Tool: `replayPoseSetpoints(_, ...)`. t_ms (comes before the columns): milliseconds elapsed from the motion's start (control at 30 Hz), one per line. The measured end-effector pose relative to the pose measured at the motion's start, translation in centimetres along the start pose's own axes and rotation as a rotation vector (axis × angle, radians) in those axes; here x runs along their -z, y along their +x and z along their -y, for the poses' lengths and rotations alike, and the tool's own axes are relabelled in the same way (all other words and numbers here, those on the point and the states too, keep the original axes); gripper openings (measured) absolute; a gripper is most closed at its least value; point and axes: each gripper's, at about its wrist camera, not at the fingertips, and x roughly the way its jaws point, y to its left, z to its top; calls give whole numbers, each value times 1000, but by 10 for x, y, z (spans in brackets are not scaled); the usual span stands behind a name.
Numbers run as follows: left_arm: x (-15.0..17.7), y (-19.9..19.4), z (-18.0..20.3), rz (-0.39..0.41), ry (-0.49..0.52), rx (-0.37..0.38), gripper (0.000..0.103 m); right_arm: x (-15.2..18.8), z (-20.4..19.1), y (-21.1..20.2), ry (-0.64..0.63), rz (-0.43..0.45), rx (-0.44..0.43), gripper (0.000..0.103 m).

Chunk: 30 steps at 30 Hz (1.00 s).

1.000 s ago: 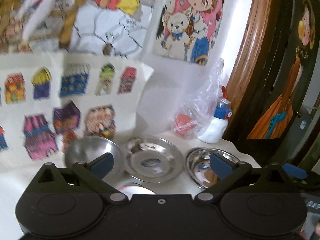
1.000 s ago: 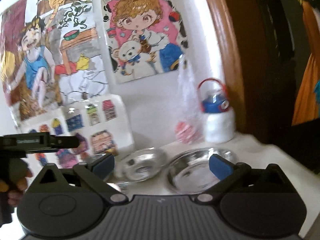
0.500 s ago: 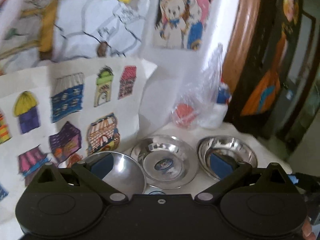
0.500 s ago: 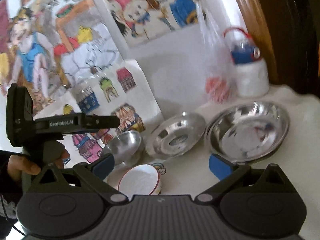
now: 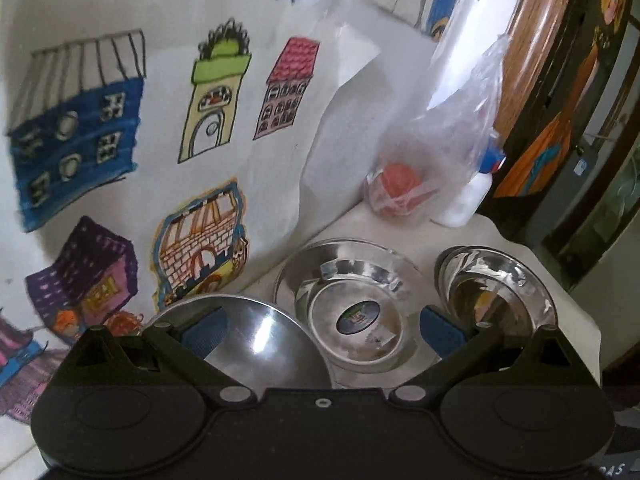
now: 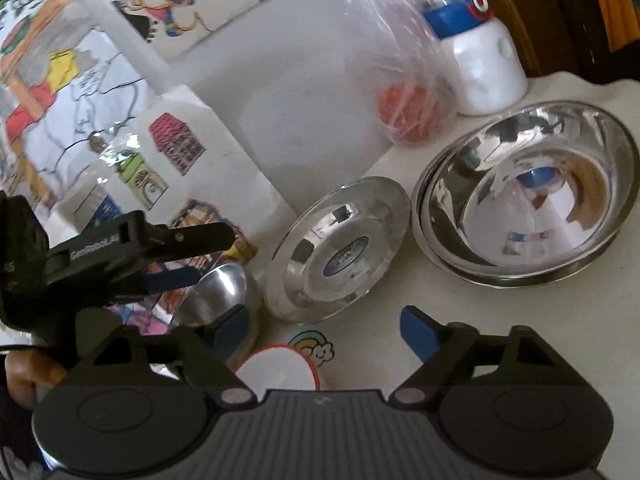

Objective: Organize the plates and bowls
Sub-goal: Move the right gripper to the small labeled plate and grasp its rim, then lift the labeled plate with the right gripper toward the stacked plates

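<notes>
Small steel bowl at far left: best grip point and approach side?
Pinch the small steel bowl at its thin rim, one finger inside, one outside, probably on the near edge. It sits tilted with its mouth open towards the left gripper, whose open fingers already flank it. The drawing sheet blocks the far side.

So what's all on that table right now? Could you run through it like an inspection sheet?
Surface: white tabletop with a small rainbow sticker.
Job's things: steel bowl stack at right; shallow steel plate in the middle; steel bowl at left; white red-rimmed bowl nearest the camera.
Clutter: clear plastic bag with something red inside; white bottle with blue cap.
Grippers: left gripper open over the left steel bowl, holding nothing; right gripper closing, nothing between its pads.
Cables: nothing seen.
Surroundings: children's drawings on the wall; brown wooden frame at right.
</notes>
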Motion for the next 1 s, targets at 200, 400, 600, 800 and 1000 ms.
replayPoseSetpoints(200,-11,14,-14,-34,-69,33,102,-3,0,18,49,-4,26,62)
replayPoseSetpoints(400,-12,29,-18,-73,-90,46,102,-7,5,29,92,-12,38,42)
replayPoseSetpoints(600,-12,41,-19,-99,-89,21,102,-8,10,34,124,1,55,19)
replayPoseSetpoints(800,-14,49,-22,-135,-126,33,102,-7,16,29,117,24,70,15)
replayPoseSetpoints(1000,-17,53,-21,-147,-155,54,102,-8,24,14,100,26,71,13)
